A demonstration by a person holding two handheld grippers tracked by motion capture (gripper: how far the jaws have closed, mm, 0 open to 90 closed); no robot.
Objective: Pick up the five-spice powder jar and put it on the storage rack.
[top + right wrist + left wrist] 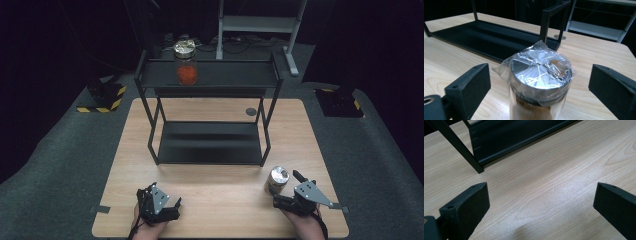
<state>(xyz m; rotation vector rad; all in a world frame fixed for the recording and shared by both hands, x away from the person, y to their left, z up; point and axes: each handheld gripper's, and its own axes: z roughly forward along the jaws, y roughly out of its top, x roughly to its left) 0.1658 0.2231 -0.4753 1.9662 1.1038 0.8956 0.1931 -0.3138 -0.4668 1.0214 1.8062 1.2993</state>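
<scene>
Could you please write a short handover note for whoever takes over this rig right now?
Left gripper: open, holding nothing, over bare table at the near left.
Right gripper: open, its jaws either side of the jar with brown contents, pads not touching it. That jar stands upright on the table, near right, its lid under clear wrap.
Jar with orange contents: upright on the top shelf of the black rack.
Done: one jar shelved, judging by how things stand.
Left, likely: grip the brown jar and shelve it.
</scene>
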